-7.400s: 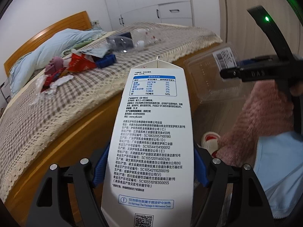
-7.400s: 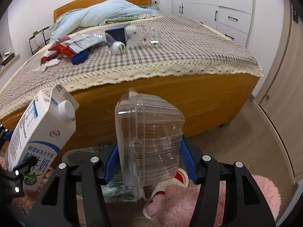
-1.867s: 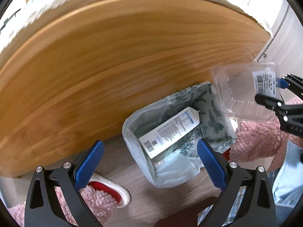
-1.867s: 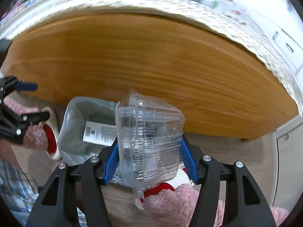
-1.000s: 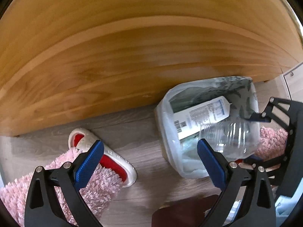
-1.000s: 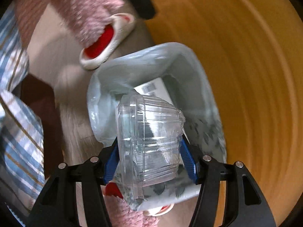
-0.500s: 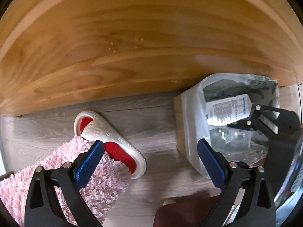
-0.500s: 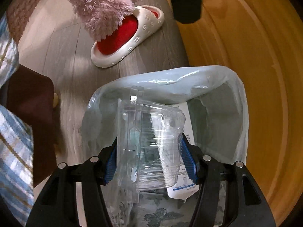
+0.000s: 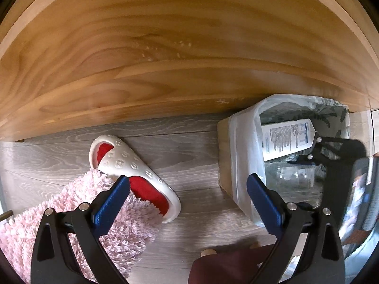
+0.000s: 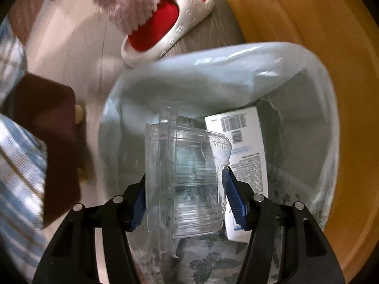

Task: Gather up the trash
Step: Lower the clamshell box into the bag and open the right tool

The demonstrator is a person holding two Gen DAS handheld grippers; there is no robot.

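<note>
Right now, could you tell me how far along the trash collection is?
Done: the milk carton lies inside the lined bin. In hand: the right claw holds the clear plastic container down in the bin's mouth, not yet released. The left claw is empty.

Tub [image 10: 187, 179]: clear ribbed plastic clamshell, lid shut, standing on end over the bin mouth, pinched at both sides.
Carton [image 10: 246, 156]: white milk carton, barcode up, lying slanted inside the bin.
Bin [image 10: 213, 71]: pale bag liner, leaf-print inside, on the floor against the bed frame.
</note>
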